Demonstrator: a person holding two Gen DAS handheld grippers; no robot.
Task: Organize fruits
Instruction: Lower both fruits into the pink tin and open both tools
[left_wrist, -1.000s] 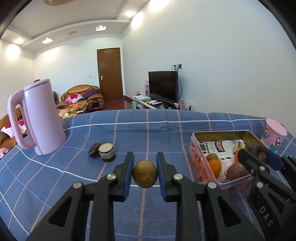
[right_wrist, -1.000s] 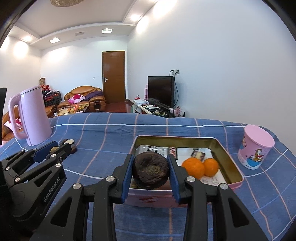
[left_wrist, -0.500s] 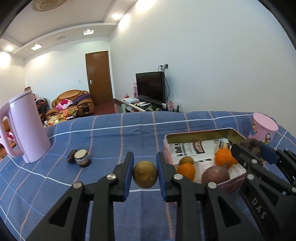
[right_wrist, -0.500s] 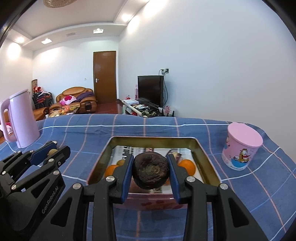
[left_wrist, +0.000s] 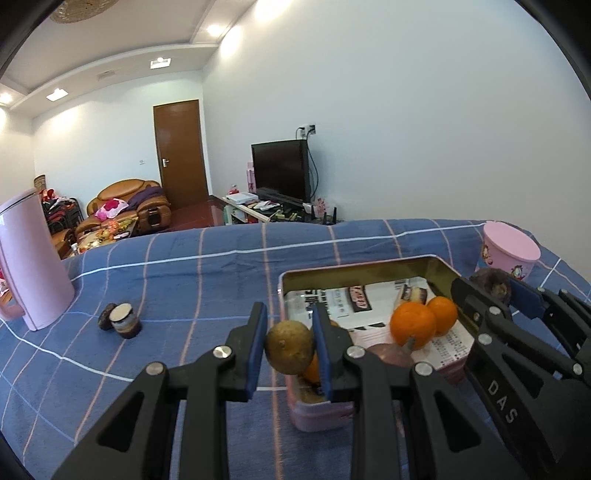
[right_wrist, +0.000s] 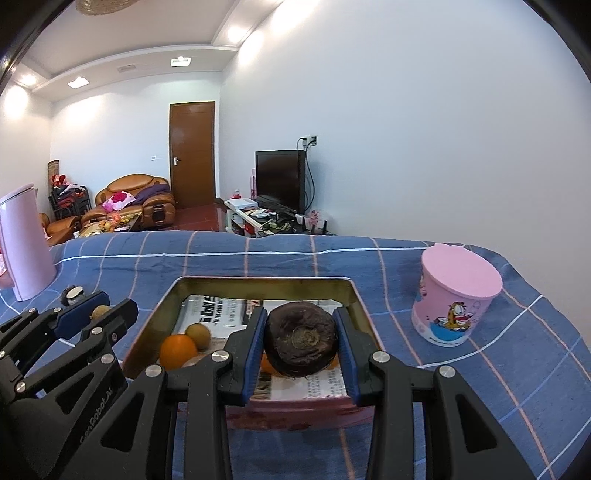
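A: Item one, your left gripper (left_wrist: 290, 350)?

B: Clenched on a small yellow-brown fruit (left_wrist: 289, 347). You held it over the near left corner of the pink tin (left_wrist: 354, 267), above the rim, not yet inside.

A: Item two, your right gripper (right_wrist: 301, 345)?

B: Clenched on a dark round fruit (right_wrist: 301, 343), stem scar facing the camera. You carried it over the near part of the tin (right_wrist: 258, 282), clear of the paper lining.

A: Contents of the tin?

B: Two oranges (left_wrist: 413, 330) touching each other, a purplish fruit (left_wrist: 389, 350) in front of them, a small brownish fruit (right_wrist: 198, 335) beside an orange, all on printed paper.

A: Elsewhere on the bench (left_wrist: 207, 273)?

B: A pink kettle (left_wrist: 31, 262) at far left, a small jar (left_wrist: 125, 321) with a dark lump beside it, a pink cup (right_wrist: 456, 299) right of the tin.

A: Step in hand?

B: By my reading, the delivery: both fruits were poised for release. Your next move called for lowering each gripper into a free patch of lining, away from the oranges, before letting go, so neither fruit rolled or bruised.
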